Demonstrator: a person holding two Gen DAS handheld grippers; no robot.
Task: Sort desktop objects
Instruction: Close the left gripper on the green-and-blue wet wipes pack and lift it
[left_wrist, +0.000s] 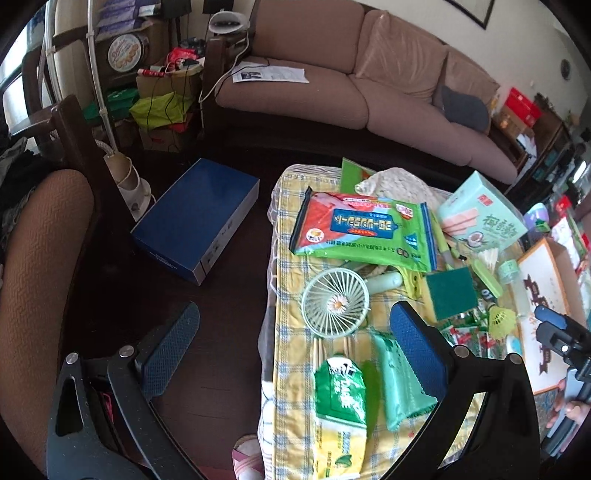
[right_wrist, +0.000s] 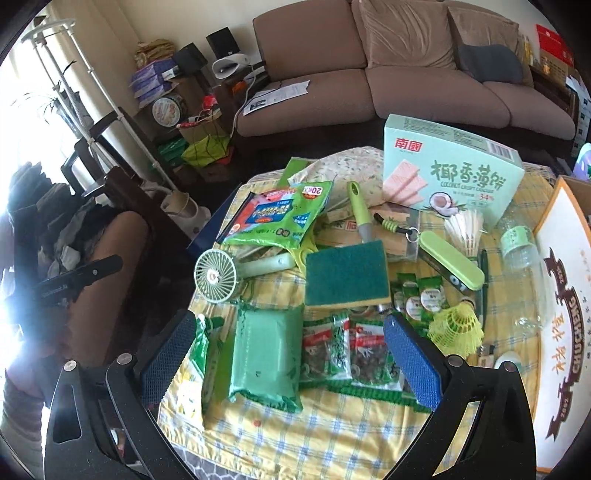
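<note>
While nothing is yet picked up, the sorting looks to be at its opening step: both grippers hang above the cluttered table with fingers spread wide and empty. I take the green sponge as landmark. Nearest the right gripper, just in front of the sponge, lie the green wipes pack and the small snack sachets; the fingers bracket these without touching. The left gripper hovers over the table's near-left edge, above a green tissue pack. Left of the sponge lies the handheld fan; right of it the yellow shuttlecock. Behind the sponge stands the coconut wafer box. Next, I judge, a gripper must descend and close on one item.
</note>
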